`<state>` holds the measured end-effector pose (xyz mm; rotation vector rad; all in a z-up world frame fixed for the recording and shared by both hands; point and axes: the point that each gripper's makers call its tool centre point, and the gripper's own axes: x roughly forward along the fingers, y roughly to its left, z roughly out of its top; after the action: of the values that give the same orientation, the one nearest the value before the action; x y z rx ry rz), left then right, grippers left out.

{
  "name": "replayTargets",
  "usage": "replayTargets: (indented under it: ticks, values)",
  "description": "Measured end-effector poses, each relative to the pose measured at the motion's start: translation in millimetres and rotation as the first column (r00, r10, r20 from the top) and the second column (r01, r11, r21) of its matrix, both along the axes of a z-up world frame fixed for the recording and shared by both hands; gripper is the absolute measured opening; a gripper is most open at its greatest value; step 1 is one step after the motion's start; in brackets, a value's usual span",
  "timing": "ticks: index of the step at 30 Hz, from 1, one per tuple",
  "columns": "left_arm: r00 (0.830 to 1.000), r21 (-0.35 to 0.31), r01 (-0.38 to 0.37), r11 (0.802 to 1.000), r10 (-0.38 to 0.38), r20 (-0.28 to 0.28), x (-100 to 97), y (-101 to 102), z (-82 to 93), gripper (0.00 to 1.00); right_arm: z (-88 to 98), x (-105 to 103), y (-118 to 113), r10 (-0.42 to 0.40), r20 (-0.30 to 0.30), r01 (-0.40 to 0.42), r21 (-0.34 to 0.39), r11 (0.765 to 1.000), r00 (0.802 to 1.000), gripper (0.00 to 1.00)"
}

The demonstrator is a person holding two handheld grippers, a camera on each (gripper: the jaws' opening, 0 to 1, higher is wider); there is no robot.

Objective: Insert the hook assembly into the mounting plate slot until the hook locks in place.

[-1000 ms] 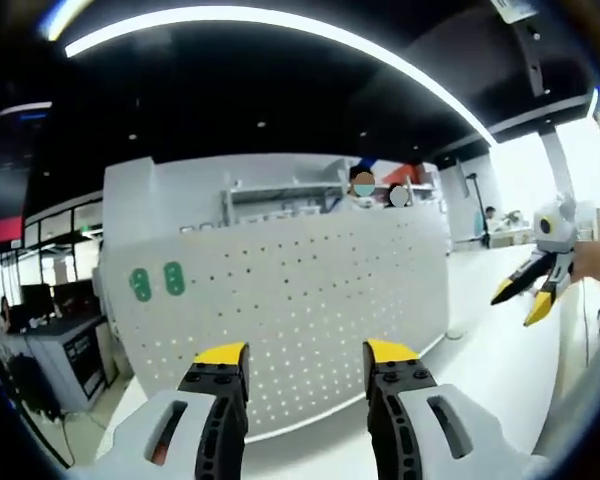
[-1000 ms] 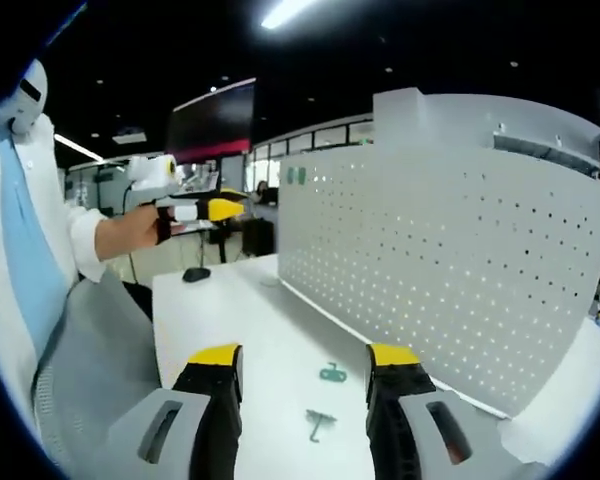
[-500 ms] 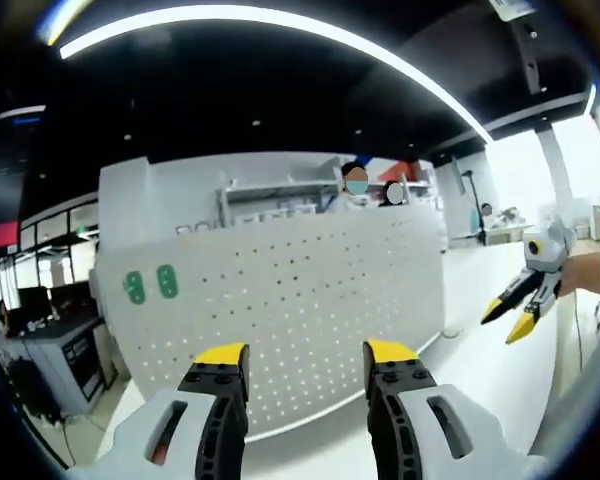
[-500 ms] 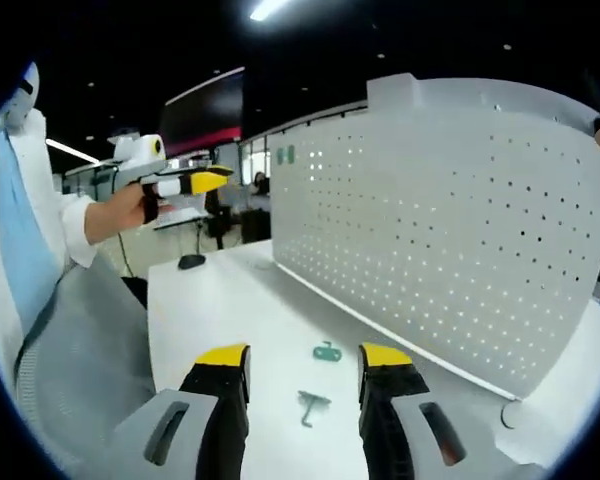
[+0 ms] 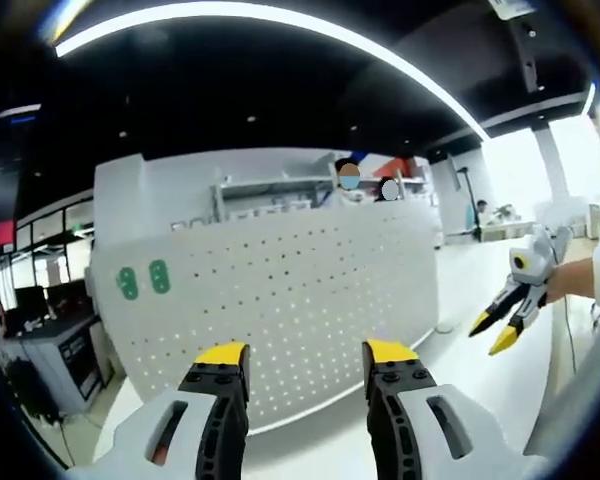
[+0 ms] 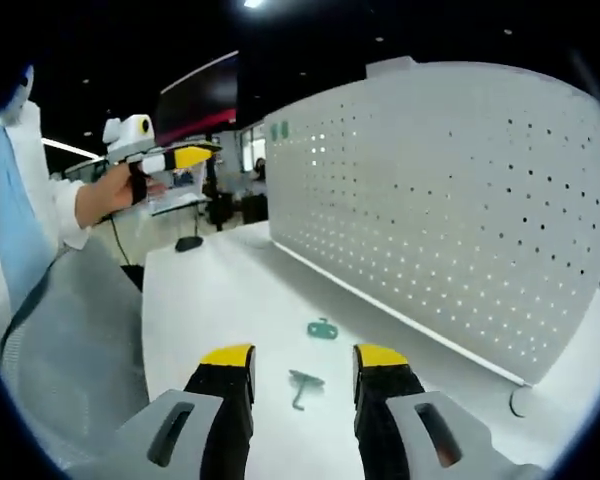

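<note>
Left gripper view faces pegboard (image 5: 280,300), right gripper view alongside it

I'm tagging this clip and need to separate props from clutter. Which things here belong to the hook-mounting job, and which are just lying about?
Belongs to the job:
- green hook piece on the white table
- green plate piece beyond it
- white pegboard with two green pieces mounted
- right gripper, open
- left gripper, open

Just lying about:
- dark mouse-like object at the table's far end
- background desks
</note>
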<state>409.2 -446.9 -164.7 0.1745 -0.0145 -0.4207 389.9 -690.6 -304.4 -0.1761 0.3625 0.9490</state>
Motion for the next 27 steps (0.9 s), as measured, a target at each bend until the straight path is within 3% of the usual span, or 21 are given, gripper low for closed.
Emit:
replayTargets:
  ticks: [27]
  values:
    - [1.000, 0.001, -0.030, 1.000, 0.030, -0.010, -5.3, 7, -2.0, 0.47, -59.6, 26, 8, 0.045, -0.108, -0.047, -0.020, 0.999, 0.993, 0.28]
